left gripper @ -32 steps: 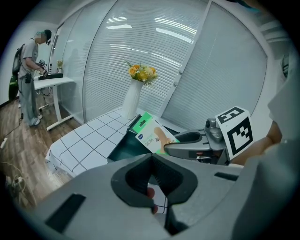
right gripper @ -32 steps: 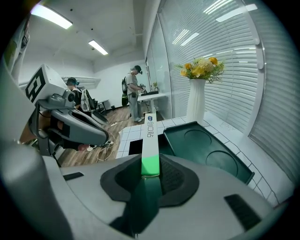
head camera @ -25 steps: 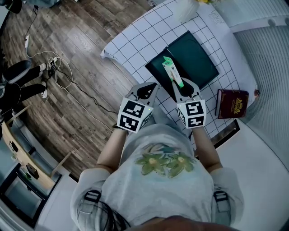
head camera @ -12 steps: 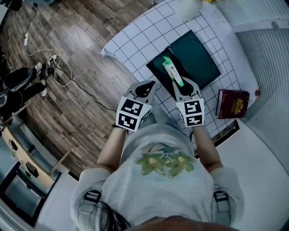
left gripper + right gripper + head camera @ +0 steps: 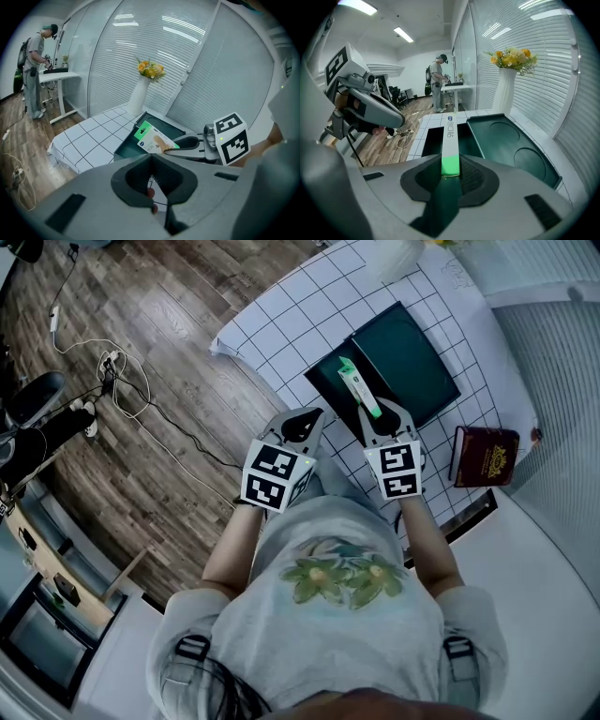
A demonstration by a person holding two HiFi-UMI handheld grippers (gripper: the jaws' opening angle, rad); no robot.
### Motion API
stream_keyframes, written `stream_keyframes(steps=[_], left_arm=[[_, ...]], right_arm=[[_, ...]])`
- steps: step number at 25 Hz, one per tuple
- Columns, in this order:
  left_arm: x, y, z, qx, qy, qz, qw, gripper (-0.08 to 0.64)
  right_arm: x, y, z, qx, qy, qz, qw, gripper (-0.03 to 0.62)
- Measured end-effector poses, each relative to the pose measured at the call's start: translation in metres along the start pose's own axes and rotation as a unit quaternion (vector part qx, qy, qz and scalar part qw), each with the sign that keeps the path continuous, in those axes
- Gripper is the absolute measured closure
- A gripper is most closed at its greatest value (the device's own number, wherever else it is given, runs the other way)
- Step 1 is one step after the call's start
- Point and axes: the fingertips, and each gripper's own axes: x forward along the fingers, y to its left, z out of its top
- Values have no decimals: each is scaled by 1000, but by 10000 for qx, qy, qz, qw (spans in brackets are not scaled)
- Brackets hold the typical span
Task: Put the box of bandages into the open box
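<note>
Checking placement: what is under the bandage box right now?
The open box's dark compartment, with the checked tablecloth beside it. The bandage box, clamped in the right gripper, covers part of the compartment floor.

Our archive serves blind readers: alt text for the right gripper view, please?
The right gripper clamps a green-and-white box of bandages edge-on over a dark green open box on a checked tablecloth; a flower vase stands behind.

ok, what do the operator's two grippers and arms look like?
Left gripper and right gripper: matching light-grey plastic tongs with a black inner lining, each carrying a white cube with black square markers. The person wears a pale grey short-sleeved T-shirt with a green flower print; forearms bare.
</note>
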Motion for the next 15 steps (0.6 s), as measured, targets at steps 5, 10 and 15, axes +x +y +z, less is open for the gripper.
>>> stream_keyframes(steps=[5, 10, 15], left_arm=[[1, 2, -1, -19, 27, 14, 10000, 564], [2, 1, -2, -17, 59, 19, 10000, 563], [1, 1, -2, -17, 51, 26, 10000, 564]], right_arm=[[4, -1, -4, -67, 93, -14, 9999, 506], [9, -3, -9, -130, 183, -35, 9997, 506], [12, -4, -12, -190, 242, -47, 9995, 506]])
